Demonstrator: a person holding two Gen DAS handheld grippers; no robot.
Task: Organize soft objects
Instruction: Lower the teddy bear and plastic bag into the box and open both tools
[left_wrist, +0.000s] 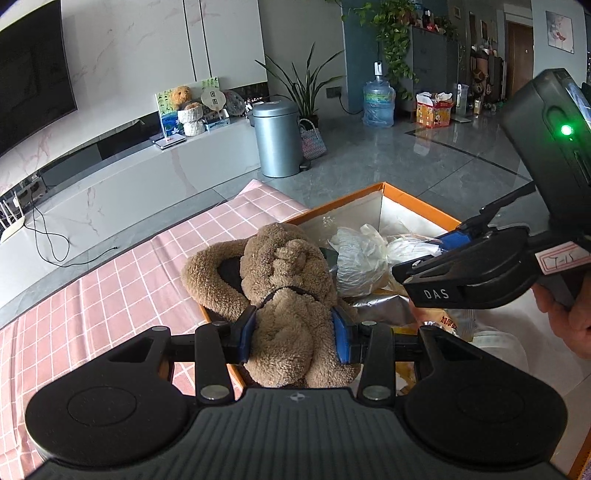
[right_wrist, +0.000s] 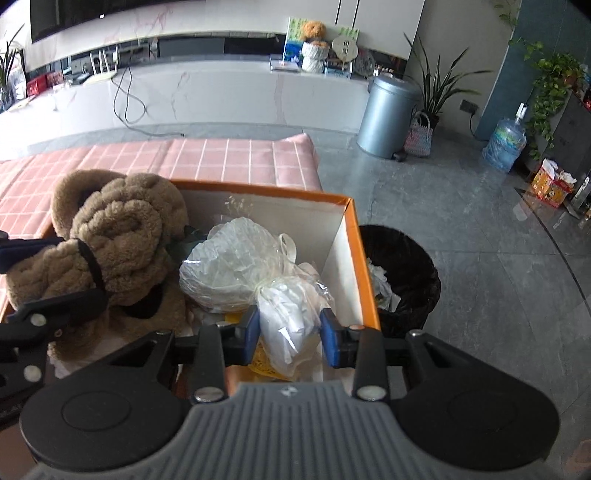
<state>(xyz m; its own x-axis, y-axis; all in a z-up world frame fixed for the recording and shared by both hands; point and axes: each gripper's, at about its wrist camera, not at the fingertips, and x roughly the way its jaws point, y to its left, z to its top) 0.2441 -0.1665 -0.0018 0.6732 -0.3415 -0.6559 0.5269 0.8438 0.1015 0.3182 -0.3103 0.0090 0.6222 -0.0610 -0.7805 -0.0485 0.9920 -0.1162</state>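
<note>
Left tool: my left tool (left_wrist: 297, 328) is closed partway on the brown plush toy (left_wrist: 284, 280), both blue pads sunk into its fleece.
Right tool: my right tool (right_wrist: 290, 334) has a small knotted plastic bag (right_wrist: 291, 317) between its pads; they look pressed against it, though I judge the grip light.
Toy's place: over the near-left corner of the orange box (right_wrist: 347, 221), partly across its rim, not yet let go.
Bags' place: a bigger white plastic bag (right_wrist: 229, 266) lies inside the box, just beside the small one.
Table: pink checked cloth (left_wrist: 110, 280) beside the box shows nothing else soft.
Done: most soft things seem gathered in the box.
Left: settle the toy fully in, free both grips.
</note>
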